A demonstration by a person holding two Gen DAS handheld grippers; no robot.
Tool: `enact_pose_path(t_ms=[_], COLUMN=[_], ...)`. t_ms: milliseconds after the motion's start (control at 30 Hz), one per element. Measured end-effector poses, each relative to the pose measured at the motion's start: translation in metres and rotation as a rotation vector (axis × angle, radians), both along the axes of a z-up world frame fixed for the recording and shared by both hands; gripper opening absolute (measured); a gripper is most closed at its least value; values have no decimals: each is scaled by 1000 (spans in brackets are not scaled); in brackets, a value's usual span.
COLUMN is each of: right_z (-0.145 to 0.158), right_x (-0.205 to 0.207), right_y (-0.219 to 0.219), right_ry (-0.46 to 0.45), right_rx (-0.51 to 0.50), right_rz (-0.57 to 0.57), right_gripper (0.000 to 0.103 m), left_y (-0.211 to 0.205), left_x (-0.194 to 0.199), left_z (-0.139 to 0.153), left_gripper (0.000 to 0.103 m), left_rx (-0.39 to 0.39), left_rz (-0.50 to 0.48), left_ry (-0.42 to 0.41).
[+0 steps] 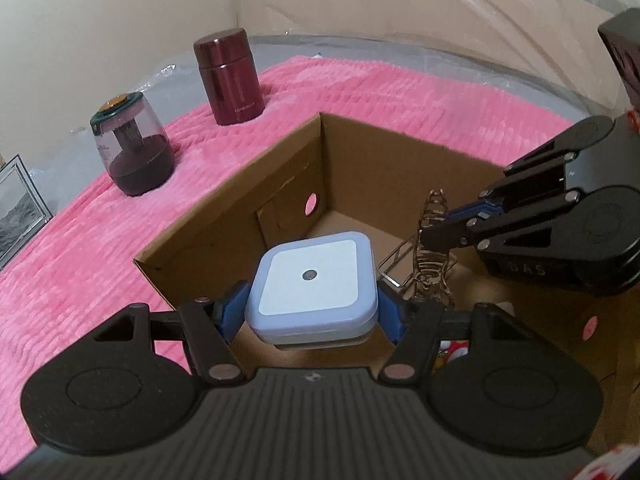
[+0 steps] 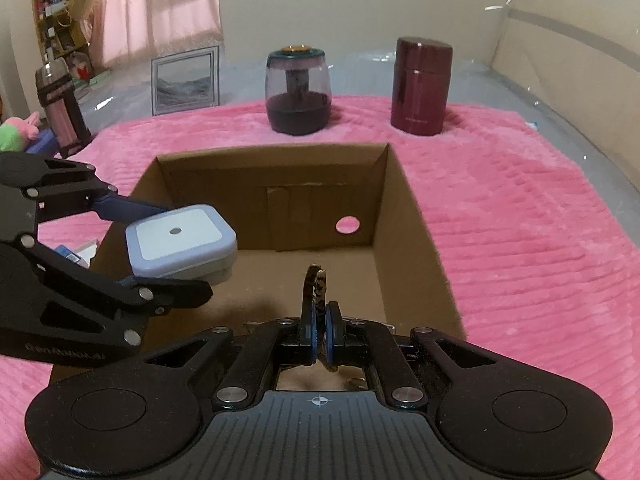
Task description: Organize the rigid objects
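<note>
The left gripper (image 1: 312, 312) clamps a square, pale blue night light (image 1: 314, 286) by two opposite sides between its blue pads (image 1: 234, 312). The light's flat white face, with a small dark dot at its middle, tilts upward; it is squat with rounded corners, with no clear long axis. It hangs above the inside of the open cardboard box (image 2: 404, 200), near the box's left wall as the right wrist view shows it.

The right gripper (image 2: 319, 338) is closed on a thin bronze wire ornament (image 2: 317, 284), a lattice shape that stands roughly upright, long axis rising from the pads, over the box floor. It is to the right of the night light.

The box is plain brown corrugated card with a round hole in its far wall. It sits on a ribbed pink plush blanket (image 2: 520, 220). Beyond the box stand a smooth maroon metal flask (image 2: 422, 86) and a clear rounded jar (image 2: 298, 92) with a dark base and green lid.
</note>
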State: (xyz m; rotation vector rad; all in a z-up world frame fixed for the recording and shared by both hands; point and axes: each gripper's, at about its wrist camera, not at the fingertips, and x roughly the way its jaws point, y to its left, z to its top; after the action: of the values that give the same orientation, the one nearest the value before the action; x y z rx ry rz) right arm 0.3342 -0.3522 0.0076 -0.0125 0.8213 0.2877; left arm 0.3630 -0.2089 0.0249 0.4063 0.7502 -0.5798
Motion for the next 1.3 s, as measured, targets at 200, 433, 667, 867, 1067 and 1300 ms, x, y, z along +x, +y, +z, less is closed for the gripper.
enact_pose_path(t_ms=[200, 433, 667, 867, 1067, 1300], right_z=[-9, -13, -12, -4, 11, 35], right_x=[8, 13, 13, 2, -14, -47], right_y=[7, 8, 14, 14, 9, 11], right_ry=[46, 80, 79, 37, -5, -58], right_rx=[-23, -16, -3, 3, 23, 54], right_rz=[10, 13, 19, -8, -39, -38], right_gripper=[1, 1, 1, 3, 42, 44], left_y=[-2, 8, 19, 23, 27, 34], left_x=[0, -7, -19, -30, -42, -65], left_z=[-9, 1, 8, 15, 23, 39], left_gripper=[63, 64, 64, 64, 64, 64], left_rx=[23, -17, -43, -56, -78, -95], left_rz=[0, 26, 40, 39, 49, 58], left_ry=[-4, -41, -52, -59, -63, -77])
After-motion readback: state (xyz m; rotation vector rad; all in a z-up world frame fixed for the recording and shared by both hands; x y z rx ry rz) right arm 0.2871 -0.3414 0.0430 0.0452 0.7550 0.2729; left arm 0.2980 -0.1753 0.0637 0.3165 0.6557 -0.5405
